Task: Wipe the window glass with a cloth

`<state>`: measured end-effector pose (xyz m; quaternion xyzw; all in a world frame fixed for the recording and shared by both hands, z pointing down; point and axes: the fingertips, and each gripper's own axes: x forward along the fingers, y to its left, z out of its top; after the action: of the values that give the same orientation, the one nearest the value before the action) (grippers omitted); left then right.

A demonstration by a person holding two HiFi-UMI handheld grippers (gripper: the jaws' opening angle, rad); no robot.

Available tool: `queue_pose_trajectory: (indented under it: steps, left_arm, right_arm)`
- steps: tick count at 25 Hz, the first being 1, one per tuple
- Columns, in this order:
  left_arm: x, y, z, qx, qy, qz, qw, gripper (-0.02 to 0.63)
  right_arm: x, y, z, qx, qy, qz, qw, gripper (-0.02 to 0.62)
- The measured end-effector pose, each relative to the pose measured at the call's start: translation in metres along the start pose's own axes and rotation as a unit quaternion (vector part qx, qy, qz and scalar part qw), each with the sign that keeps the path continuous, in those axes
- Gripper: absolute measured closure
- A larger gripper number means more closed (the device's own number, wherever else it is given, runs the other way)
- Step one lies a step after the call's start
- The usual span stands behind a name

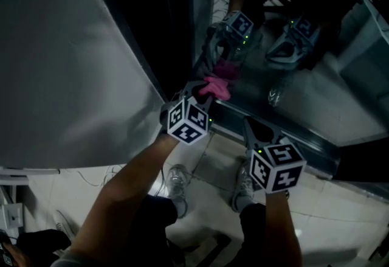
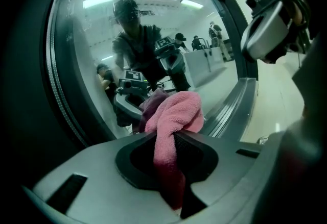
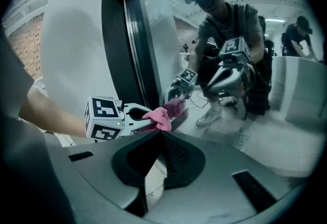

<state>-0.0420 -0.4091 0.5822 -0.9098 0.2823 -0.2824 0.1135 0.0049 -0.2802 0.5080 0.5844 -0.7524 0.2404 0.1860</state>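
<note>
Wiping looks in hand: the left tongs [image 2: 166,139] clamp a pink terry cloth [image 2: 174,115], its bunched end against the dark reflective window glass [image 1: 316,92], low down. The right tongs [image 3: 156,139], pinched together and empty, hang near the glass. Next, I judge, the cloth must slide across the glass under steady pressure.

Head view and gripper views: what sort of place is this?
Probably an indoor workshop or lab hall. The window glass mirrors ceiling strip lights and people at white counters; the floor is tiled.
</note>
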Motion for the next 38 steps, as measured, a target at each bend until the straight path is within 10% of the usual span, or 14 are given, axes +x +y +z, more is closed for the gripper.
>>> queue_pose_trajectory:
  steps: [38]
  left_arm:
    - [0.054,-0.027,-0.116,-0.115,0.092,0.002,0.9892,0.549]
  right_arm:
    - [0.029,0.01,-0.019,-0.007,0.033,0.023,0.999,0.597]
